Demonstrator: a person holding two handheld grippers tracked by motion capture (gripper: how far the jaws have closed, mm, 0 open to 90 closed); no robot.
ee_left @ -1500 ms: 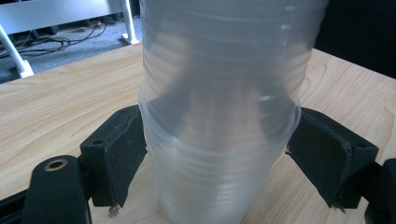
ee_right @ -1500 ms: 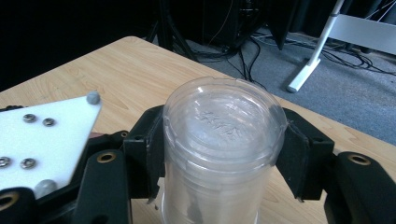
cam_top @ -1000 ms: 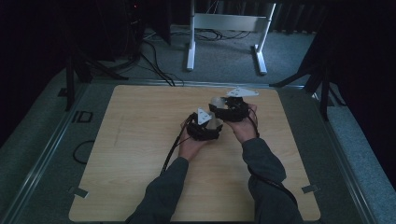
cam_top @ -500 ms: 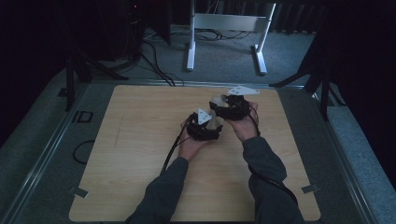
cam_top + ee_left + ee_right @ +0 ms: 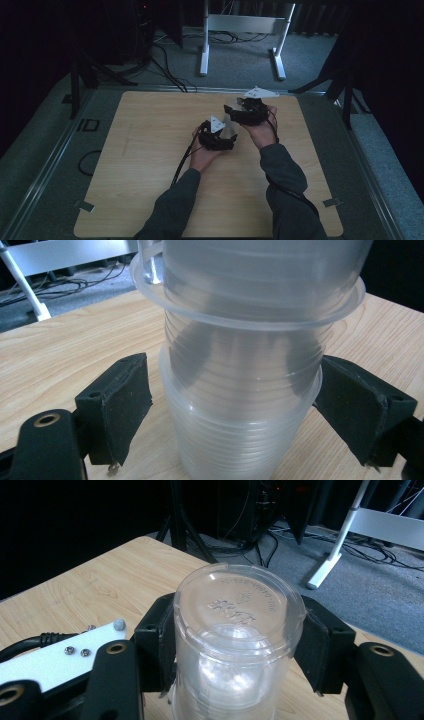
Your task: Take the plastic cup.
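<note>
High view: dim, surroundings near black, only the wooden table [image 5: 150, 165] moderately lit. Gripper views: brighter, even light; glare on the clear cups [image 5: 240, 405], whose upper-frame portion blurs out of focus.

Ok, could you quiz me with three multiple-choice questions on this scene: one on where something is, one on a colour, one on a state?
1. Where is the stack of cups?
A. between the jaws of the left hand-held gripper
B. on the floor
C. on the metal frame

2. What colour are the cups?
A. red
B. clear
C. blue

3. The right hand-held gripper is:
A. open and empty
B. lying flat on the table
C. shut on a cup

Answers:
1 A: the jaws, which have just been opening, stand on either side of the stack.
2 B: the plastic is see-through.
3 C: both pads press the cup's sides.
</note>
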